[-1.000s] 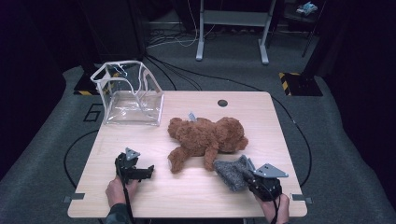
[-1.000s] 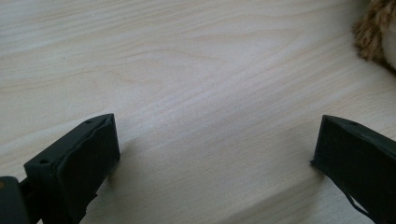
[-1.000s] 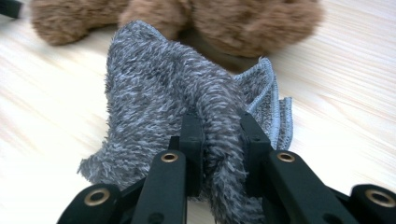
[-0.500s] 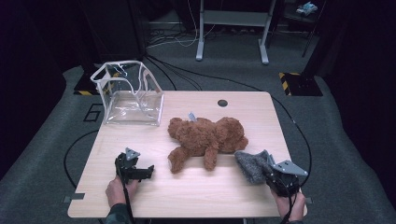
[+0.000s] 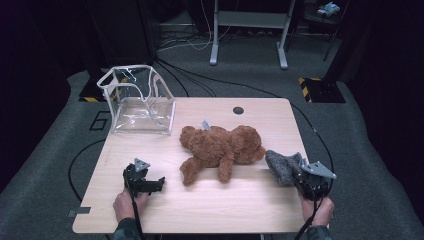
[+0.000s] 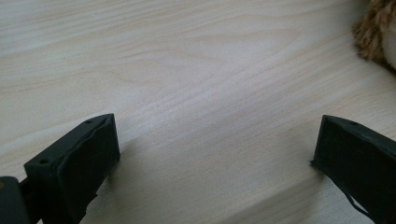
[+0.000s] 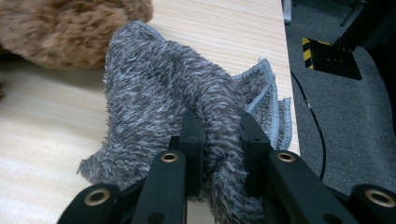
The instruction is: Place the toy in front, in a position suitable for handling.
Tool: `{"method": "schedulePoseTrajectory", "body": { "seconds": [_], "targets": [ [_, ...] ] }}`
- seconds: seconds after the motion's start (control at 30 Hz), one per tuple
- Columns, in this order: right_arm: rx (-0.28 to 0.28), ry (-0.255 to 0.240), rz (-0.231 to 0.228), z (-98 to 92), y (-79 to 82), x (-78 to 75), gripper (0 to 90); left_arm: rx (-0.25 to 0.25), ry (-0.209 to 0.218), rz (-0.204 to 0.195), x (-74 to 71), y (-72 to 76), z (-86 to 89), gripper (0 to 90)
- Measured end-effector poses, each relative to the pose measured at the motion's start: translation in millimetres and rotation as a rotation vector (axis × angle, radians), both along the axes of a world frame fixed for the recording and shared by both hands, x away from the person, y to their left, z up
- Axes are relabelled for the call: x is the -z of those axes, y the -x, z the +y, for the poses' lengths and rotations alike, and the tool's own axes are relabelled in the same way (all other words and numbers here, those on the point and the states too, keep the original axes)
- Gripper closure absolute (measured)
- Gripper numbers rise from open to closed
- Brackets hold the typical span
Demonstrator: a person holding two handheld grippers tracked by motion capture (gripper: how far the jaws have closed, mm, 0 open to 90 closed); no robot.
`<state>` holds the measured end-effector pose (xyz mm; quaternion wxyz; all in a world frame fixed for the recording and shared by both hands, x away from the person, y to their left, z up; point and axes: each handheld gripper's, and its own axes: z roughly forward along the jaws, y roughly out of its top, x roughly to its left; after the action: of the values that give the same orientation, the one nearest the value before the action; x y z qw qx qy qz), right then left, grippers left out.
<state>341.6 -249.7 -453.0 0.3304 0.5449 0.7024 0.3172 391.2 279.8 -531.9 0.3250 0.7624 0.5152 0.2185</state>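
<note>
The right tongs [image 7: 217, 140] are pinched tight on a fold of a fluffy grey cloth [image 7: 173, 88], the fabric bunched up between the two black jaws. From above, the cloth [image 5: 284, 165] sits at the right edge of the surface [image 5: 235, 210], toward the near right corner, partly lifted by the right tongs [image 5: 300, 175] and just beside the head of a brown teddy bear [image 5: 222, 147]. In the right gripper view a stitched hem of the cloth hangs close to the surface's right edge, with the dark floor beyond.

The teddy bear lies on its front in the middle of the surface, legs pointing to the near edge, a small grey tag sticking up from its back.

The left tongs [image 5: 155, 184] rest low near the near left corner, a hand [image 5: 129, 204] behind them. Their jaws stand wide apart with bare wood between them; in the left gripper view a tuft of the bear's fur [image 6: 378, 32] shows at the far right, well clear of the left tongs [image 6: 215, 154].

A clear plastic bag [image 5: 140, 102] with white handles stands open at the far left corner, apart from everything else. A round dark hole [image 5: 238, 110] sits near the far edge.
</note>
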Motion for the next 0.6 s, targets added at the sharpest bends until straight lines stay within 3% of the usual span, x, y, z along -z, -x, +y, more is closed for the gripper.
{"method": "schedulePoseTrajectory", "body": {
  "seconds": [0.6],
  "targets": [
    [0.088,0.018,0.053,8.4,-42.3,14.3,75.5,0.002,-0.002,0.005,-0.4,0.1,0.2,0.0]
  ]
}}
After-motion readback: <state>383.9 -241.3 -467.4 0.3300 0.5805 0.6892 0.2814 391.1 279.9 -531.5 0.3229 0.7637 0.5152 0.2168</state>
